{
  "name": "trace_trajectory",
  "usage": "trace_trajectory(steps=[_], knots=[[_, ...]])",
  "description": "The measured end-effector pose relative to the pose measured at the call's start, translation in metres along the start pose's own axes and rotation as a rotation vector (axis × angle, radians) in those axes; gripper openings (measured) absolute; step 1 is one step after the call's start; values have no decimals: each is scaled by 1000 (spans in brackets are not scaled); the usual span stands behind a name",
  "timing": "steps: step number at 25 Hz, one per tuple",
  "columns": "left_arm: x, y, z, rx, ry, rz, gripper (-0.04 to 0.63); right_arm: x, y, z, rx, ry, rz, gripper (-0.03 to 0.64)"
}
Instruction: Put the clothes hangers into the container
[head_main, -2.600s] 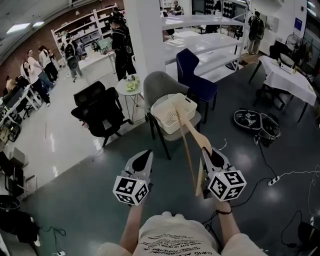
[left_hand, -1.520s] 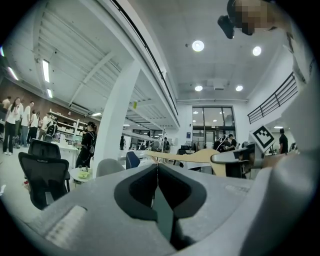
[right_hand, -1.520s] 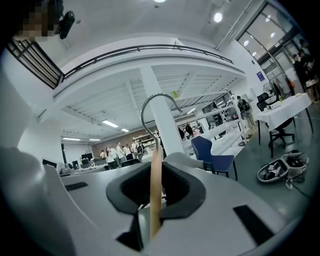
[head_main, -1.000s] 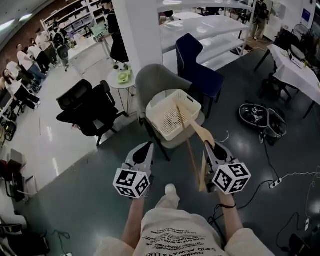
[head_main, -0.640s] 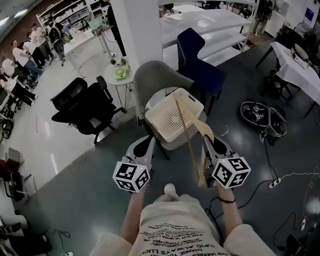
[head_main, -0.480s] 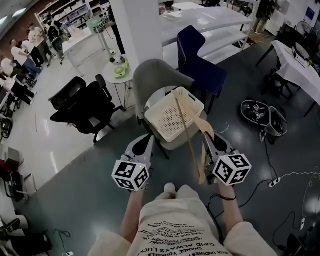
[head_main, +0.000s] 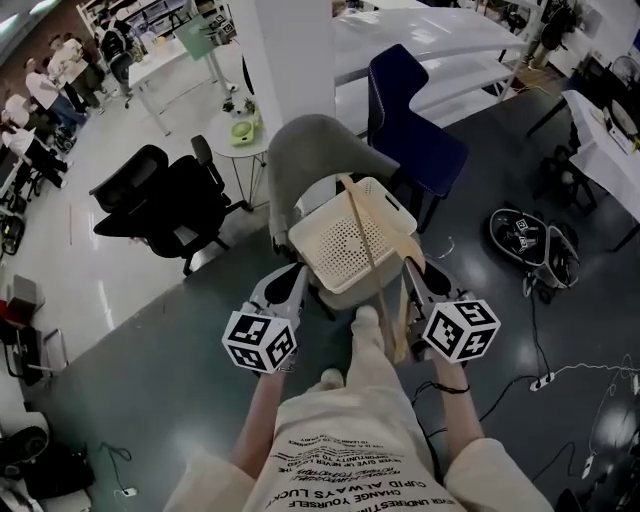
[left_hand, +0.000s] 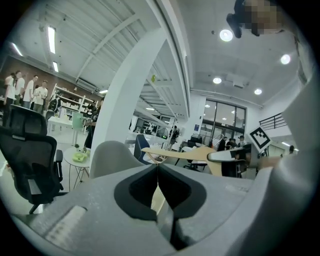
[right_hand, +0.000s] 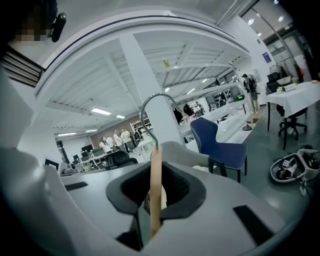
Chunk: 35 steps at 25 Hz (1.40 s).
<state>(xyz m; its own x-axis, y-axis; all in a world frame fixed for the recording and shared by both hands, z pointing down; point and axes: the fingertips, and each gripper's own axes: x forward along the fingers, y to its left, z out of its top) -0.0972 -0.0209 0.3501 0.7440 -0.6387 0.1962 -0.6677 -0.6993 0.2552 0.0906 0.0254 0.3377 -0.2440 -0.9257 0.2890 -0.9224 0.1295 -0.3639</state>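
I count one clothes hanger, one container and my two claws. The hanger is of pale, smooth wood, flat and thin when seen from the edge, with one curved hook of bright metal at the top. My right claw is pinching it on the wooden part, and the wood stands upright between the two dark pads. My left claw is pressed together, with nothing in it.

The container is a cream plastic basket, square with rounded corners, and its bottom is full of small holes. It stands on the seat of a grey chair with a rounded shell. In the head view the long bar of the hanger reaches over the basket, but I cannot tell if it touches it.

There are three chairs: the grey one, a dark blue one behind it, and a black office chair at the left on the shiny floor.
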Motion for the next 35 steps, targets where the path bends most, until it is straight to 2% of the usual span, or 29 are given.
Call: trace_trajectory(steps=[10, 15, 23, 35], knots=[[86, 50, -14, -95, 65, 120, 23, 104, -50, 11, -37, 178, 127, 55], [118, 63, -27, -156, 108, 175, 23, 146, -69, 6, -46, 284, 224, 55], [152, 82, -54, -237, 165, 247, 23, 189, -88, -14, -62, 448, 388, 55], [193, 97, -105, -344, 247, 303, 23, 238, -122, -65, -183, 727, 594, 55]])
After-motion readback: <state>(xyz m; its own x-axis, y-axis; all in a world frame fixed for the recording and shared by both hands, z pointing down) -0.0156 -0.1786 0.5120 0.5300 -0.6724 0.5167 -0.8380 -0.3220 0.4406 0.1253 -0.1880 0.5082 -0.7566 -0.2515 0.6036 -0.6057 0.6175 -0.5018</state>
